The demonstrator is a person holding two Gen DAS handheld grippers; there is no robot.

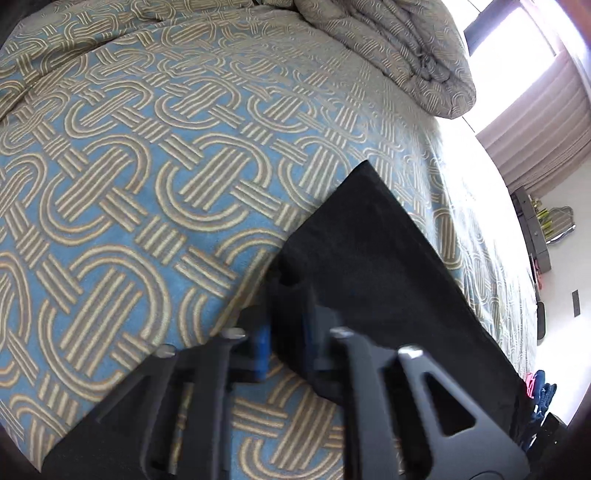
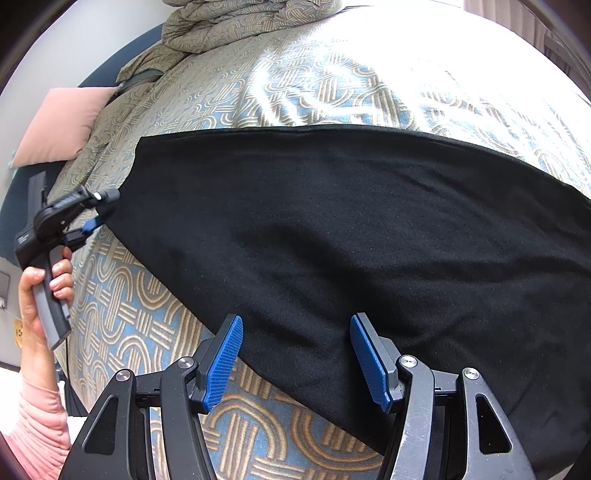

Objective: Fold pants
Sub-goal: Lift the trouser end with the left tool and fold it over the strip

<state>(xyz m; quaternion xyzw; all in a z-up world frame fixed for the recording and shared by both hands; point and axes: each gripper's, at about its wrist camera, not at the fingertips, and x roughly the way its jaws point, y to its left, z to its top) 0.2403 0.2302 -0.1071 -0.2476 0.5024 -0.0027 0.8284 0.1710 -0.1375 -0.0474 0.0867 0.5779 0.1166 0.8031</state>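
Note:
Black pants (image 2: 332, 221) lie flat across a blue and tan patterned bed cover (image 2: 129, 314). In the left wrist view my left gripper (image 1: 284, 339) is shut on a near corner of the pants (image 1: 369, 266), with the dark cloth pinched between its blue pads. The right wrist view shows that same left gripper (image 2: 101, 210) at the cloth's far left corner, held by a person's hand (image 2: 33, 295). My right gripper (image 2: 295, 358) stands open over the pants' near edge, its blue pads apart and nothing gripped between them.
A rumpled duvet (image 1: 399, 48) is piled at the head of the bed, also seen as a bunched duvet (image 2: 229, 22). A pink pillow (image 2: 59, 125) lies at the bed's left side. Curtains (image 1: 539, 129) and a bright window are beyond the bed. A pink sleeve (image 2: 37, 435) is at lower left.

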